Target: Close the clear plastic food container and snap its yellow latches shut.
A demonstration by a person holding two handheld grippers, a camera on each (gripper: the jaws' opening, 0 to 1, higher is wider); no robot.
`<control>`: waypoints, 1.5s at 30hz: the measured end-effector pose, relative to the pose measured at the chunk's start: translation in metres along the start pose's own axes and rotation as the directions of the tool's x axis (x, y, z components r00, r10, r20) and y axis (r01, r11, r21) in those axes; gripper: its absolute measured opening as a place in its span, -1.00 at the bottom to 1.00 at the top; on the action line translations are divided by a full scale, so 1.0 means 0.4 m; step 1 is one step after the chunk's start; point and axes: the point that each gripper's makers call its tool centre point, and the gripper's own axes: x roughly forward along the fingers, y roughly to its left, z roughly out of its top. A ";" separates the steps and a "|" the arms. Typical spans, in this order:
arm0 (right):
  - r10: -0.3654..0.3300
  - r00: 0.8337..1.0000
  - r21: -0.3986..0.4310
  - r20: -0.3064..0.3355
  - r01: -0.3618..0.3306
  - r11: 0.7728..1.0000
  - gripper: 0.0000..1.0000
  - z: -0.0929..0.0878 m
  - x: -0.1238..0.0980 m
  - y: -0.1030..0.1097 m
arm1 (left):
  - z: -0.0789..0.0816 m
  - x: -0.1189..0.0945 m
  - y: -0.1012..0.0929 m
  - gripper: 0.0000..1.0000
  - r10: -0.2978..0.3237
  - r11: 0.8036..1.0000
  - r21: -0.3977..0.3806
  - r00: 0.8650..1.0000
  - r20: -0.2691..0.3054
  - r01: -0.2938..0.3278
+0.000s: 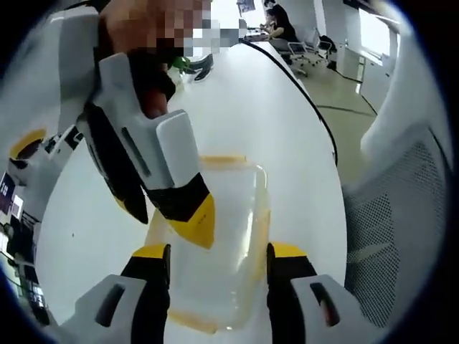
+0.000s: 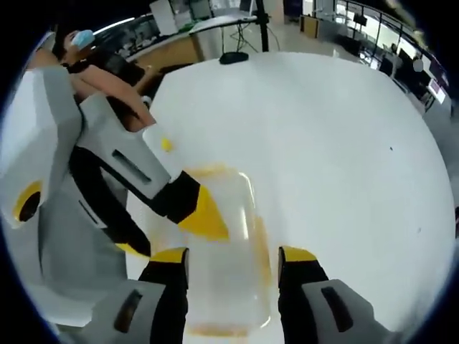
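Note:
The clear plastic container [image 1: 229, 208] lies on the white table [image 1: 287, 129], its lid on top, with yellow latches along its far edge [image 1: 222, 159] and near edge [image 1: 190, 319]. My left gripper [image 1: 219, 254] is open, its jaws standing on either side of the container's near end. My right gripper [image 1: 166, 221] reaches in from the upper left, one yellow fingertip [image 1: 195, 223] resting on the lid. In the right gripper view the right gripper [image 2: 233, 258] is open astride the container [image 2: 233, 244], and the left gripper [image 2: 171, 233] comes in from the left over the lid.
A black cable [image 1: 301, 93] runs along the table toward its far end. A grey mesh chair [image 1: 401, 215] stands by the table's right edge. A person's hand [image 2: 118, 97] holds the other gripper. A tripod base [image 2: 233, 56] sits beyond the table.

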 end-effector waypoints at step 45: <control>-0.147 0.989 -0.048 -0.024 0.145 0.988 0.63 -0.132 -0.036 0.049 | -0.097 -0.004 0.084 0.80 -0.061 0.997 0.033 0.994 -0.095 0.064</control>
